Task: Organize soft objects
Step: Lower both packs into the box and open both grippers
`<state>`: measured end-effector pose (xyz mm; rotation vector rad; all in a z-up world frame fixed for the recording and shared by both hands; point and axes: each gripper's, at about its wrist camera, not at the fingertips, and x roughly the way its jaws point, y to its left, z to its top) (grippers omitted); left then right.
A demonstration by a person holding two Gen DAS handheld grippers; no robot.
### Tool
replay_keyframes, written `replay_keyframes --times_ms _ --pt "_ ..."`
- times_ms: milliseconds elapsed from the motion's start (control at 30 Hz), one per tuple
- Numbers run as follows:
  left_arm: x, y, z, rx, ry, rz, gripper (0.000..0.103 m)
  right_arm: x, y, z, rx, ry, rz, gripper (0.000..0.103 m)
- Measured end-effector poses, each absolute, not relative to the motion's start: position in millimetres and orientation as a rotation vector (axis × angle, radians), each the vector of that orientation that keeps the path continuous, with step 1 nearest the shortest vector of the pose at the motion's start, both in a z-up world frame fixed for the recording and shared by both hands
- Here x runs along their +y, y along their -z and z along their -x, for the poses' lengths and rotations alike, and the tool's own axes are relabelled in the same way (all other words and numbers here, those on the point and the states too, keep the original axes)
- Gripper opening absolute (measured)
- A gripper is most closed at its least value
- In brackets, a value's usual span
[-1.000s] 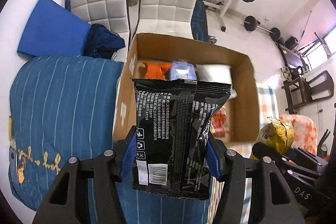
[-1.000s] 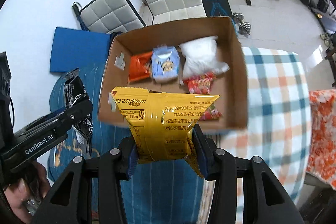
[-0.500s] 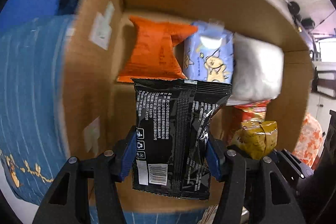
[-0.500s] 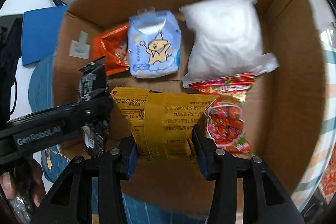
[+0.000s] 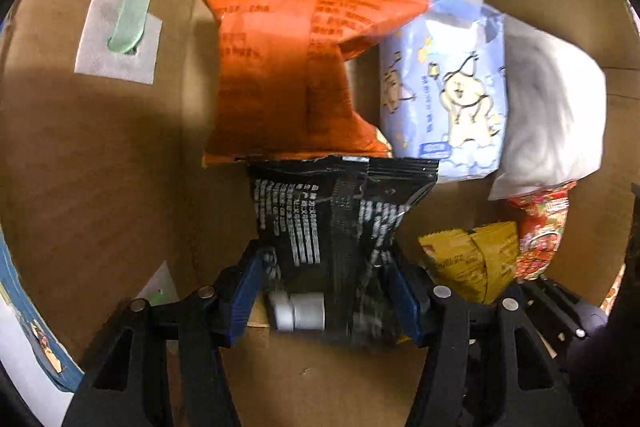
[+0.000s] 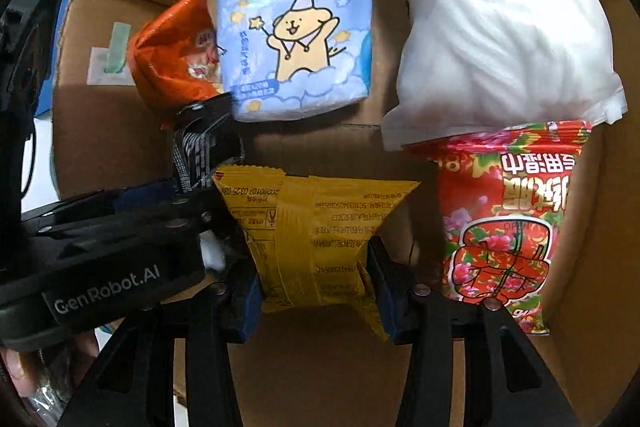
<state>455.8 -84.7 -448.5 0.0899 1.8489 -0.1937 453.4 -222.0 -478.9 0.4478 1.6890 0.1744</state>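
My left gripper (image 5: 326, 291) is shut on a black snack packet (image 5: 332, 211) and holds it low inside the cardboard box (image 5: 92, 163), just in front of an orange packet (image 5: 280, 67). My right gripper (image 6: 316, 291) is shut on a yellow snack packet (image 6: 316, 227), also low inside the box (image 6: 304, 379), left of a red flowered packet (image 6: 508, 227). The yellow packet shows at the right of the left wrist view (image 5: 472, 259). The left gripper body (image 6: 100, 251) with the black packet (image 6: 200, 151) shows at the left of the right wrist view.
A light blue tissue pack (image 6: 296, 39) and a white soft bag (image 6: 500, 27) lie at the back of the box. The orange packet (image 6: 176, 59) lies left of the tissue pack. The box walls surround both grippers closely. A blue striped cloth (image 5: 24, 327) shows outside, lower left.
Both grippers have moved down and forward into the box with their packets. The box contents now fill both views. The black packet has tilted in the left gripper.
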Motion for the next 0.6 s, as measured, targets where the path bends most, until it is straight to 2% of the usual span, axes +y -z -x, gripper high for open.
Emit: replay_keyframes --times_ms 67,100,233,433,600 --pt "-84 451 -454 1.858 0.181 -0.101 0.058 -223 483 -451 1.7 -0.16 -0.432 0.052" --pt "-85 451 -452 1.86 0.178 -0.1 0.058 -223 484 -451 1.703 -0.158 -0.433 0.057" --pt "-89 443 -451 1.844 0.176 -0.096 0.058 -228 476 -448 1.685 -0.146 -0.41 0.062" --pt "-96 415 -446 1.777 0.19 -0.096 0.058 -230 445 -445 1.642 -0.124 -0.331 0.062" --pt "-98 376 -433 1.682 0.202 -0.097 0.065 -240 419 -432 1.599 -0.082 -0.272 0.062"
